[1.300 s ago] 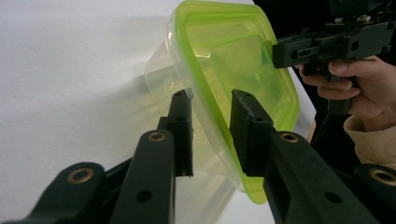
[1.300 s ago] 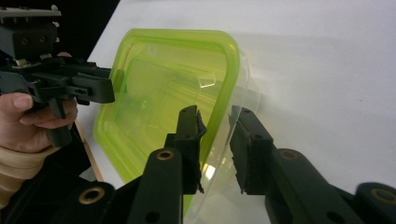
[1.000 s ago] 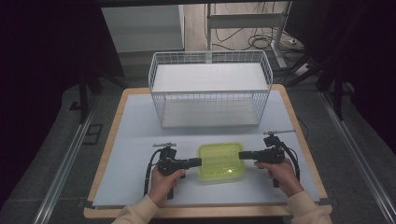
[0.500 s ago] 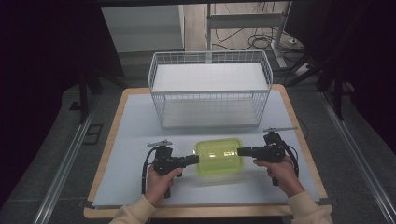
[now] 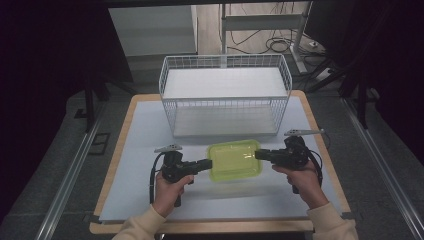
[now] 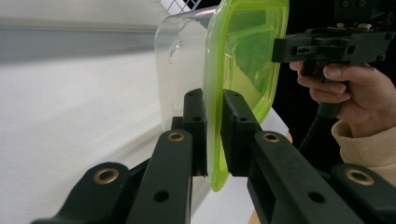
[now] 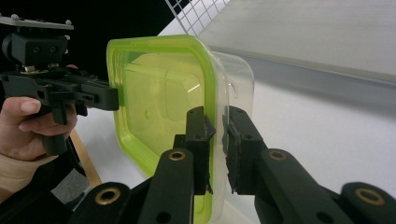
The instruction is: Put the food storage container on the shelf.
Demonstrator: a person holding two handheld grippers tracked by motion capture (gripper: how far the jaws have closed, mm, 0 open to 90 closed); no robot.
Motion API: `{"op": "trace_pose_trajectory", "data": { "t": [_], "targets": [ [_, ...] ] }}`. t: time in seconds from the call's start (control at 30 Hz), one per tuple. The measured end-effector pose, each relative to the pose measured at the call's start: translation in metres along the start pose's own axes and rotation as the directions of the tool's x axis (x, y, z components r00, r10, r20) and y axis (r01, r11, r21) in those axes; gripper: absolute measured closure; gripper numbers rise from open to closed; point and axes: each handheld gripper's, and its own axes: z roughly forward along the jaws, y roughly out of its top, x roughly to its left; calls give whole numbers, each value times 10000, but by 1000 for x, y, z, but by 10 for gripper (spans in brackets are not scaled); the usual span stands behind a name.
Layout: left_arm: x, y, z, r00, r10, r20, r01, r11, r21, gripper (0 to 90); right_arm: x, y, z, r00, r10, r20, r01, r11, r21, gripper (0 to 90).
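A clear plastic container with a lime-green lid hangs between my two grippers, over the white mat in front of the wire basket. My left gripper is shut on the lid's rim at the container's left end. In the left gripper view its jaws pinch the green rim, and the right gripper meets the far end. My right gripper is shut on the right end. The right gripper view shows its jaws clamping the lid's rim, with the left gripper opposite.
A white wire basket stands at the back of the table, its open top facing up and its front wall just beyond the container. White mat covers the wooden tabletop, with free room left and right of my hands.
Both grippers have carried the container away from the person, closer to the basket's front wall. The grip on each end is unchanged.
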Motion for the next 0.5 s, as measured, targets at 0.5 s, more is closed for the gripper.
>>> {"op": "trace_pose_trajectory", "data": {
  "t": [0.5],
  "targets": [
    [-4, 23, -11, 9976, 657, -199, -661, 9976, -194, 814, 4, 16, 1, 9995, 188, -236, -195, 9994, -303, 801]
  ]
}}
